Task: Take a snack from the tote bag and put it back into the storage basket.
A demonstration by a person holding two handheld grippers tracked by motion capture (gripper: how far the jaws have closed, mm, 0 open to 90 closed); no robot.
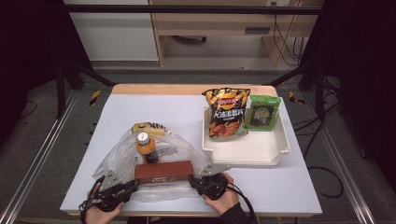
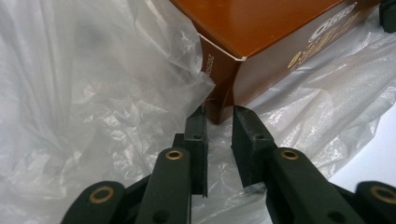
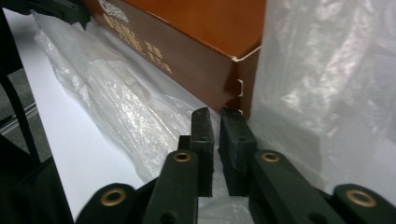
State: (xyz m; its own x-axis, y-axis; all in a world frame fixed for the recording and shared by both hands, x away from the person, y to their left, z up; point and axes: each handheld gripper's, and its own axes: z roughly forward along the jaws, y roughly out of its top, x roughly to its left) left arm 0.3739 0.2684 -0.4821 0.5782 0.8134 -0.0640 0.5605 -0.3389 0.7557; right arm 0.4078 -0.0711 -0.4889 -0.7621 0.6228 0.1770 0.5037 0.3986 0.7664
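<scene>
A long brown box (image 1: pixel 163 171) lies on a clear plastic bag (image 1: pixel 116 156) near the table's front edge. Behind it, inside the bag, stand a bottle with an orange label (image 1: pixel 145 148) and a yellow snack pack (image 1: pixel 149 128). My left gripper (image 1: pixel 133 184) is at the box's left end. In the left gripper view its jaws (image 2: pixel 219 126) stand a little apart over bag film, just short of the box corner (image 2: pixel 224 88). My right gripper (image 1: pixel 194 182) is at the box's right end, its jaws (image 3: pixel 216 126) parted by a narrow slit with film (image 3: pixel 322 93) beside them.
A white tray (image 1: pixel 280 144) sits at the right of the table, holding a black and orange chips bag (image 1: pixel 226 112) and a green box (image 1: pixel 264 112). The table's wooden far edge (image 1: pixel 187 88) and metal frame rails lie beyond.
</scene>
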